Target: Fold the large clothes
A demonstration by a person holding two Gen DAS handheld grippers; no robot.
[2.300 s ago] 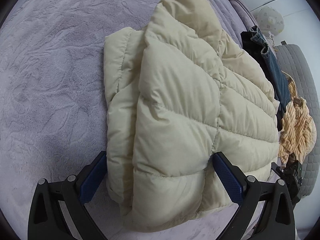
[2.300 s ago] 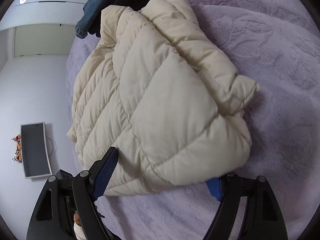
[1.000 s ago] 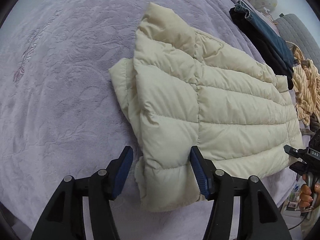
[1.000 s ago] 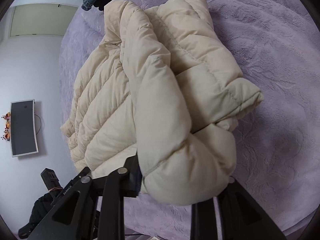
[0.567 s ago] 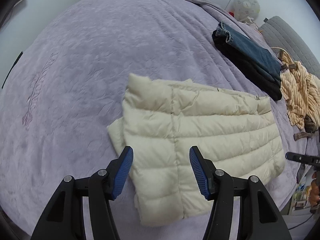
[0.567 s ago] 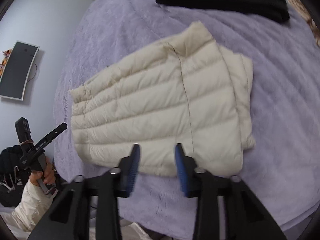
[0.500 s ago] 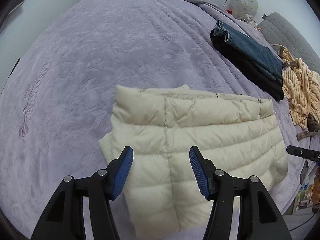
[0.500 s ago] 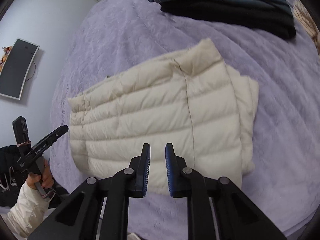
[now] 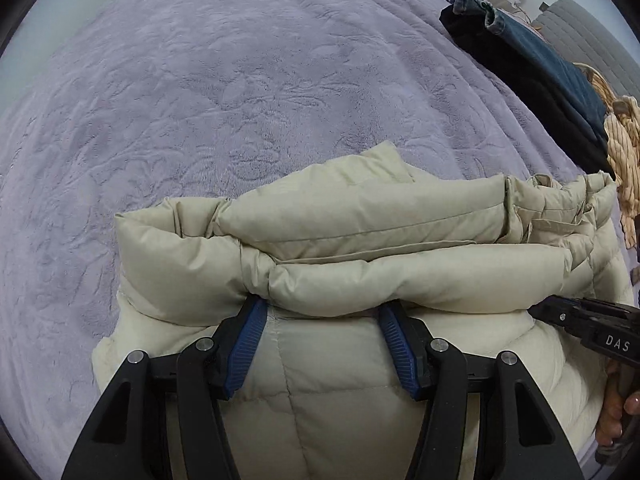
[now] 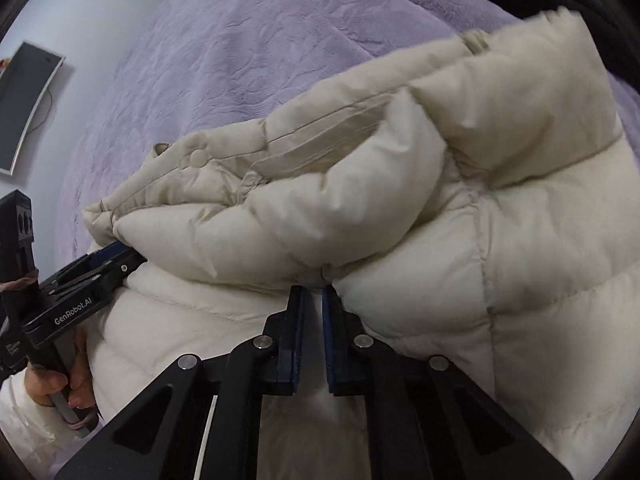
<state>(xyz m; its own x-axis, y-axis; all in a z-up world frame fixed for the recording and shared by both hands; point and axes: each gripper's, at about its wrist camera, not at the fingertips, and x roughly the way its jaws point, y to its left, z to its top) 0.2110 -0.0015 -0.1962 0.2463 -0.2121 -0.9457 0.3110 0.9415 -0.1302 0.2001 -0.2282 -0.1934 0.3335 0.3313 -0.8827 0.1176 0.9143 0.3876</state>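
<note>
A cream puffer jacket (image 9: 360, 248) lies on the purple bedspread (image 9: 200, 80), its near edge lifted and doubled back over itself. My left gripper (image 9: 322, 312) is open, its blue pads on either side of the raised edge, tips under the fabric. My right gripper (image 10: 313, 292) is shut on the jacket (image 10: 400, 220) edge, with fabric pinched between the pads. The right gripper shows at the right in the left wrist view (image 9: 588, 328); the left gripper shows at the left in the right wrist view (image 10: 116, 260).
Folded dark jeans (image 9: 540, 64) and a striped tan garment (image 9: 624, 152) lie at the bed's far right. A grey sofa (image 9: 592, 40) stands beyond. A monitor (image 10: 28, 100) hangs on the wall left of the bed.
Both grippers have come down from above the flat jacket to its near edge. The right gripper has closed on the edge and it is now lifted and folded back.
</note>
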